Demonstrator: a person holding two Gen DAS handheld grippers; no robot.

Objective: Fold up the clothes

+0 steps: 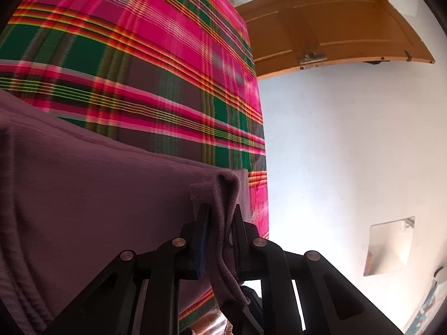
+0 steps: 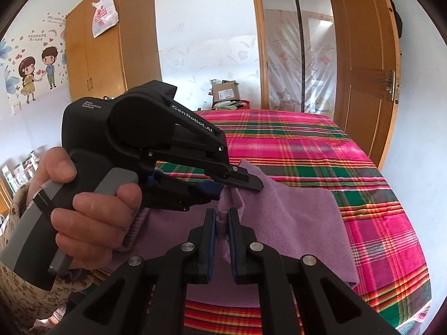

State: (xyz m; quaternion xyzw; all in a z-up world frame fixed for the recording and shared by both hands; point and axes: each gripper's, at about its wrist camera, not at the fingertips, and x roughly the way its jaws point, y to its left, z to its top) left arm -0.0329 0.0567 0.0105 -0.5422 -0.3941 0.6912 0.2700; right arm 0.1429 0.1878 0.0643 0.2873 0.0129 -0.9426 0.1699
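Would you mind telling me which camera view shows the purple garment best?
The right wrist view: the purple garment drapes over the plaid bedsheet, pinched by both tools. The left wrist view shows only a close, shadowed fold.

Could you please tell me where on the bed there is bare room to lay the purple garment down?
The plaid bedspread lies bare beyond the purple garment, toward the door-side edge. The near part is crowded: both grippers pinch the cloth there.

two hand-held grippers (image 2: 222, 215) (image 2: 245, 180), one purple garment (image 2: 293, 223), one plaid bed (image 2: 321, 145), one wardrobe (image 2: 111, 42), one door (image 2: 366, 69)
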